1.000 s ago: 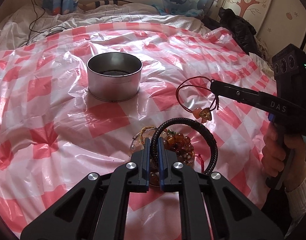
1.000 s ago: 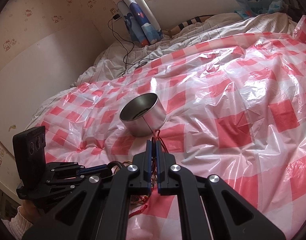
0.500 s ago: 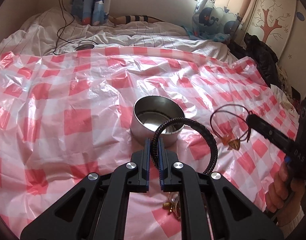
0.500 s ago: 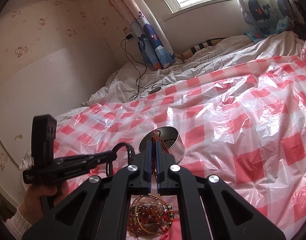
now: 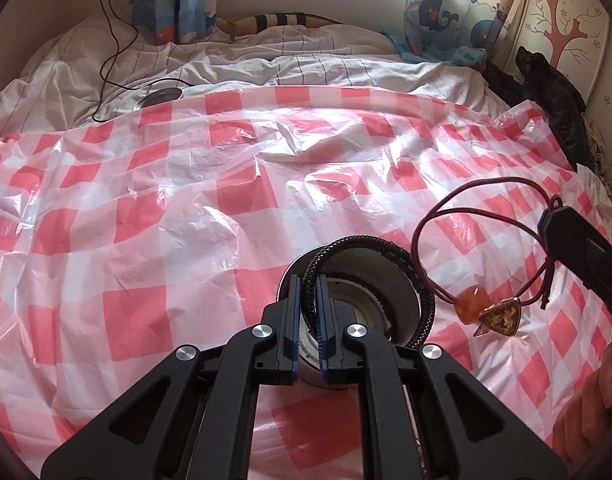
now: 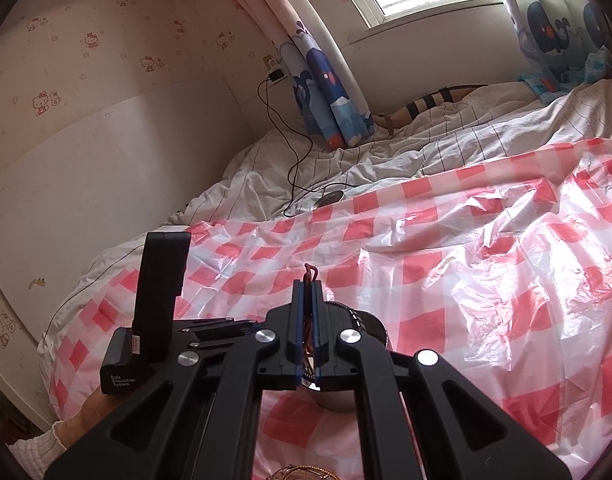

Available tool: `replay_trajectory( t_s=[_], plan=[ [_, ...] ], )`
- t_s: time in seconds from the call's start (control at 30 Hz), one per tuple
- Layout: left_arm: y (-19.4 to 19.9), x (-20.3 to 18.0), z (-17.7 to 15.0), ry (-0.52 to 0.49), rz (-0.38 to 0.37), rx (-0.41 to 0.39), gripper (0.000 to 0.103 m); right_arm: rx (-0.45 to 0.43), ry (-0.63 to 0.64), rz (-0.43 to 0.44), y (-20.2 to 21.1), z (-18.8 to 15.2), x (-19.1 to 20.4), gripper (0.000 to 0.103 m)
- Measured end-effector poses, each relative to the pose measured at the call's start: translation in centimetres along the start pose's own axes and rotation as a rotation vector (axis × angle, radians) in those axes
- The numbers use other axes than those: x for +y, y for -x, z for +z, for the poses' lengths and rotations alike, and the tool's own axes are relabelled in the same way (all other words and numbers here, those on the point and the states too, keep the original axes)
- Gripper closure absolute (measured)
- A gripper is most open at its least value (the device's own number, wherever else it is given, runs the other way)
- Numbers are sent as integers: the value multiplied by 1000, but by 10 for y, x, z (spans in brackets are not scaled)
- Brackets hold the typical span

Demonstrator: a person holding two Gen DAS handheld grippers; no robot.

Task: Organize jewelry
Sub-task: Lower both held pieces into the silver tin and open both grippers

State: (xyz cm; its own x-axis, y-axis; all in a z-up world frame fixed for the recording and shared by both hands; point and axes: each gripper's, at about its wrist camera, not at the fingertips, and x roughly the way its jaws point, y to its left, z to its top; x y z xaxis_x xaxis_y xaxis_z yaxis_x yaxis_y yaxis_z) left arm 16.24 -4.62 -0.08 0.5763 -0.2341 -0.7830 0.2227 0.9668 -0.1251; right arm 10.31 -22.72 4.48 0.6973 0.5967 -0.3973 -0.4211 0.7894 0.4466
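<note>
My left gripper (image 5: 308, 280) is shut on a black braided bracelet (image 5: 385, 246) and holds it right over the round metal tin (image 5: 401, 308). My right gripper (image 5: 545, 216) is shut on a dark red cord bracelet (image 5: 457, 208) with an amber bead and a triangular gold charm (image 5: 499, 314), hanging just right of the tin. In the right wrist view the right gripper (image 6: 307, 284) pinches the red cord (image 6: 309, 270), with the tin (image 6: 373, 326) below and mostly hidden. The left gripper's body (image 6: 162, 280) shows at its left.
A red-and-white checked plastic sheet (image 5: 186, 220) covers the bed. A white striped duvet (image 5: 306, 60), a black cable (image 5: 110, 52) and a round disc (image 5: 158, 98) lie at the back. A gold bangle's edge (image 6: 302, 472) shows at the bottom of the right wrist view.
Both grippers have moved forward from the jewelry pile to the tin. The black bracelet now hangs over the tin's mouth and the red cord bracelet is beside it.
</note>
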Motion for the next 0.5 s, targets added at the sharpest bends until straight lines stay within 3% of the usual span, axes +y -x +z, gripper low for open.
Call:
replay_trajectory(
  t_s=[0.2, 0.27, 0.4, 0.47, 0.5],
  plan=[
    [-25, -3, -4, -20, 16, 58, 95, 43, -17, -15, -19, -6, -12, 98],
    [-24, -1, -6, -19, 43, 48, 94, 55, -28, -20, -25, -8, -17, 98],
    [-9, 6, -9, -7, 26, 33, 93, 81, -35, -21, -39, -11, -20, 98],
    [4, 11, -12, 3, 40, 13, 83, 97, -28, -22, -46, -14, -19, 98],
    [13, 16, -15, 17, 49, -1, 66, 107, -22, -21, -50, -15, -17, 98]
  ],
)
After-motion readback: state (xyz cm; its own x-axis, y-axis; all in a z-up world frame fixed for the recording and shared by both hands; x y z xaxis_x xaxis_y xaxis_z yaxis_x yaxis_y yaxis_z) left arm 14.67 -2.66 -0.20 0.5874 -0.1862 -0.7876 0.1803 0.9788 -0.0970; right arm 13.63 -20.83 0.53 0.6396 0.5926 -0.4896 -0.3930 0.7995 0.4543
